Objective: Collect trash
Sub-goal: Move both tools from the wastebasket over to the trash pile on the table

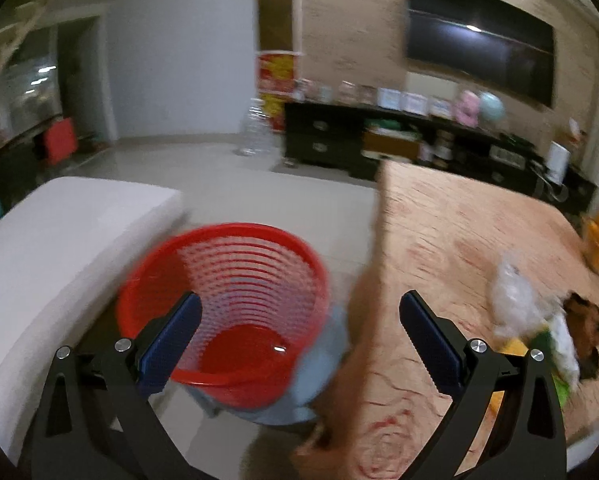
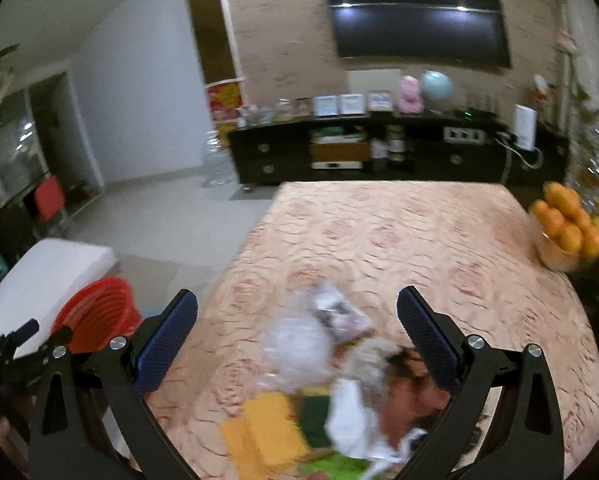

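1. We judge that we are at the start of a pick: nothing is held, and the trash pile (image 2: pixel 339 380) lies loose on the table (image 2: pixel 419 240), which wears a peach cloth with a rose pattern.
2. Our right gripper (image 2: pixel 297 340) hangs above the pile with its jaws spread wide and nothing between them. The litter sits just below and between its blue pads (image 2: pixel 167 344).
3. In the pile we make out crumpled clear plastic (image 2: pixel 295 344), a yellow wrapper (image 2: pixel 265 428), white paper (image 2: pixel 351 416) and something brown (image 2: pixel 411 392); blur hides finer detail.
4. Our left gripper (image 1: pixel 299 344) is likewise spread and empty. It looks down over the red basket (image 1: pixel 223 308), which stands on the floor just beside the table edge, near a white cushion (image 1: pixel 59 240).
5. From the left wrist view the same litter (image 1: pixel 531 320) lies off to the right on the table, well apart from the basket.
6. The next move, as we read it, calls for the right gripper to drop onto 1 piece, likely the plastic on top, and close on it. Light film may slip or drag its neighbours along.
7. A bowl of oranges (image 2: pixel 567 228) stands at the far right of the table, clear of the work.
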`<state>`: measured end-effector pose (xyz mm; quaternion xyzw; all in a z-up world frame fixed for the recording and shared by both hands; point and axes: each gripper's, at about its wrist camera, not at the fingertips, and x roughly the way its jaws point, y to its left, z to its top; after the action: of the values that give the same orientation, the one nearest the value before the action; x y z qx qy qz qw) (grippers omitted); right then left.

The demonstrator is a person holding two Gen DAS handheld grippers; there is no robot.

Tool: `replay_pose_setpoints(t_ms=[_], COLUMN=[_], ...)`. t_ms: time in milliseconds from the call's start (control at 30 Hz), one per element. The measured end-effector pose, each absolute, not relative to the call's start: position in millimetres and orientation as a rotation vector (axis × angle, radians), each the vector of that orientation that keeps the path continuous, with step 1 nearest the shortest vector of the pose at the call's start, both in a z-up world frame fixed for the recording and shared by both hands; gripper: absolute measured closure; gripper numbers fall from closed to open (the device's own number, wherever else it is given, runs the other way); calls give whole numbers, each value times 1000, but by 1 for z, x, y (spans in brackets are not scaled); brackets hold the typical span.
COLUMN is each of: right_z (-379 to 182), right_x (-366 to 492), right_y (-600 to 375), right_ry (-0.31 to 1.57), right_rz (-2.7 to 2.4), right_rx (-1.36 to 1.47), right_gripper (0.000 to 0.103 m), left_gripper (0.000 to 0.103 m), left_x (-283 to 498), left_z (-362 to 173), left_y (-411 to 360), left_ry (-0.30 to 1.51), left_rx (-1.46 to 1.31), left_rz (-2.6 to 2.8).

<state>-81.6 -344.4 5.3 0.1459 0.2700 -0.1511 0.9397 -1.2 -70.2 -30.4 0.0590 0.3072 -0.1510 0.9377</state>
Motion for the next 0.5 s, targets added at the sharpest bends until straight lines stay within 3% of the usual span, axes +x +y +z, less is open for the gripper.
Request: replay_pose_setpoints(t_ms=[500], right_z=[-28], right_x=[-111], right_y=[-399], right_ry=[637], right_rz=[-423], right_rx=[323], right_gripper=[6], left_gripper=[7], left_x=[-40], left_z=[-91], left_y=[-220], left_ry=[812], left_rx=[303], left_rz=[-729])
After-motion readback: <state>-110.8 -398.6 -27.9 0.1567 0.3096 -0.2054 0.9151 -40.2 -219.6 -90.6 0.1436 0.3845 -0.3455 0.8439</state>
